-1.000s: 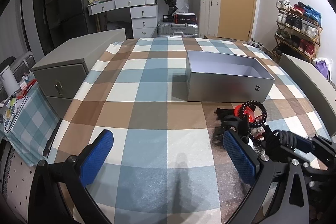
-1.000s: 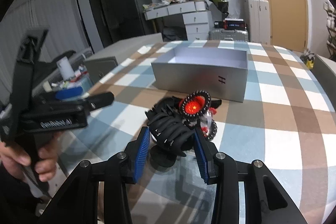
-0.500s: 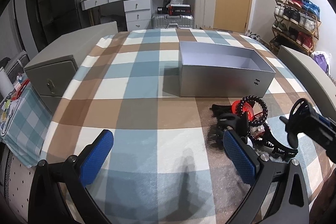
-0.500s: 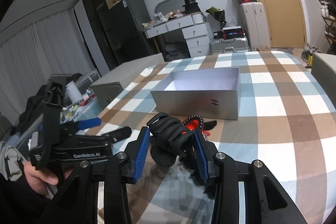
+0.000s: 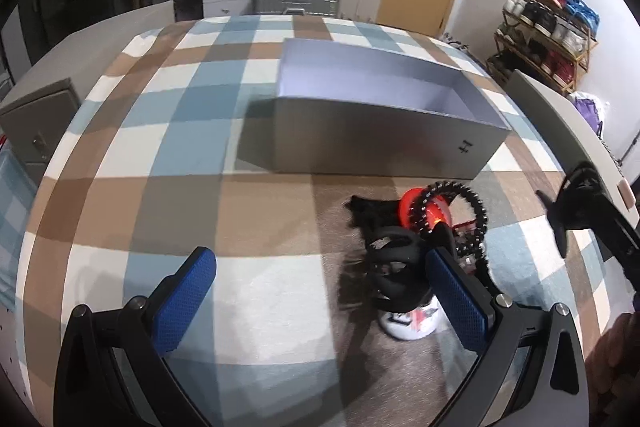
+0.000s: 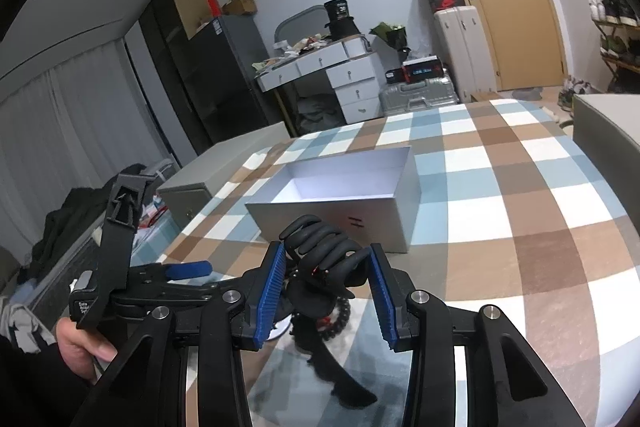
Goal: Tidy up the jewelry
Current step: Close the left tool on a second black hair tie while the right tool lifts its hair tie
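Black hair claw (image 6: 320, 247) sits clamped between the right gripper (image 6: 326, 291) fingers, lifted above the bench (image 6: 520, 227) short of the box (image 6: 340, 203), left gripper (image 5: 316, 303) fingers wide and idle; its springy teeth could twist free mid-carry

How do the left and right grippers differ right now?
The left gripper is open wide with nothing between its pads; the right gripper is shut on the black hair claw. The left gripper hangs low over the checked tablecloth beside the jewelry pile; the right gripper is raised, facing the grey box. Both have blue ribbed pads on black frames.
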{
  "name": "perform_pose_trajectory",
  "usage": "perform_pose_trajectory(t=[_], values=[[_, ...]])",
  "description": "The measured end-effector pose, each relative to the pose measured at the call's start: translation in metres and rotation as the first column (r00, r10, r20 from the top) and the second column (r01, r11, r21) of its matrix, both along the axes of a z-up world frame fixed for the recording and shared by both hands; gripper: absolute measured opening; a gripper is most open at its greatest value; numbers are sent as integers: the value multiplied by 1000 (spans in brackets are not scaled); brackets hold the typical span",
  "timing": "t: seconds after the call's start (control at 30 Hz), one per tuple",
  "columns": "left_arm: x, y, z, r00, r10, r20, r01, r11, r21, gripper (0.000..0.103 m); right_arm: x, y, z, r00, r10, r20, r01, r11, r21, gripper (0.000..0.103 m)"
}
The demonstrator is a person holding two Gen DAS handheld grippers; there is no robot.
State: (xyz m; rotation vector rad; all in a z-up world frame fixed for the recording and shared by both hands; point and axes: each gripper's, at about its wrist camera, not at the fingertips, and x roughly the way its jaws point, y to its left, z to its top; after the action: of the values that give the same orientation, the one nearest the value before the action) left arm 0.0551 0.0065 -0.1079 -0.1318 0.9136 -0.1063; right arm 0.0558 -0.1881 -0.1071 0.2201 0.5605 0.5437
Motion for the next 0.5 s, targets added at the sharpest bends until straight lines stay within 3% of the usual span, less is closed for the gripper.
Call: perform_pose_trajectory(t=[0.17, 0.5], values=[[2, -7, 6, 998, -52, -20, 51, 998, -44, 102, 6, -5, -2, 1000, -10, -2, 10, 1000, 9, 40], [-1, -22, 9, 991, -126, -36, 124, 991, -44, 102, 11, -11, -5, 1000, -8, -6, 8, 999, 31, 41]])
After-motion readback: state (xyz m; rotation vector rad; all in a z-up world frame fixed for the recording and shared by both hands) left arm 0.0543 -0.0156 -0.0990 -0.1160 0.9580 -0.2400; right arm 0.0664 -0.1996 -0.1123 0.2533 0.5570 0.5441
